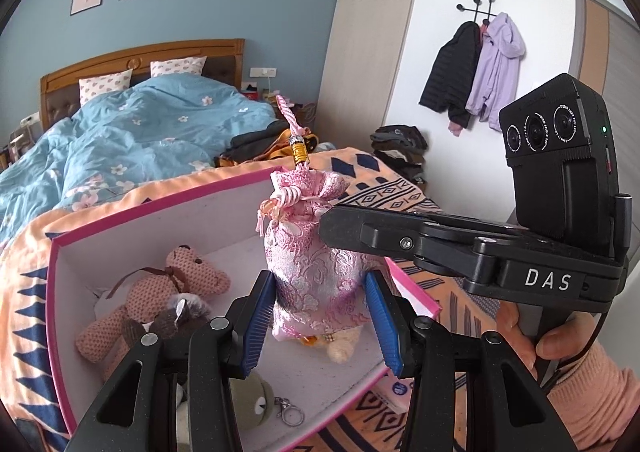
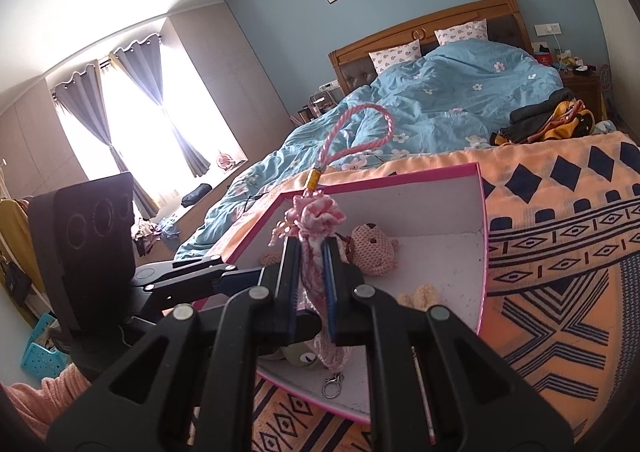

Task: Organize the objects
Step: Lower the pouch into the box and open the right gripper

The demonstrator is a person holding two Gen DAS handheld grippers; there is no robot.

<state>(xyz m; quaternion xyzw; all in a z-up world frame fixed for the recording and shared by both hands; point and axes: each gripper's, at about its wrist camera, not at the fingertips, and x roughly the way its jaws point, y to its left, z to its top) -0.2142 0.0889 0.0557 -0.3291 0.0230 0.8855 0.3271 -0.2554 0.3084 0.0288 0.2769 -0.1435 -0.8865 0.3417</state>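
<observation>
A pink brocade drawstring pouch [image 1: 312, 260] with a pink cord loop hangs upright over an open white box with a pink rim [image 1: 160, 219]. My left gripper [image 1: 320, 288] has its blue pads pressed on the pouch's two sides. The right gripper [image 1: 332, 223] comes in from the right and pinches the pouch near its neck. In the right wrist view the right gripper [image 2: 312, 248] is shut flat on the pouch [image 2: 320, 216], and the left gripper [image 2: 236, 276] reaches in from the left. Inside the box [image 2: 420, 203] lie a pink teddy bear [image 1: 172, 292], a green plush keychain [image 1: 252, 400] and a cream plush [image 1: 344, 344].
The box rests on an orange blanket with dark blue patterns [image 2: 560, 252] at the foot of a bed with a blue duvet [image 1: 140, 131]. Folded dark clothes [image 1: 260, 139] lie behind the box. A thin pencil [image 2: 424, 392] lies on the blanket by the box's near corner.
</observation>
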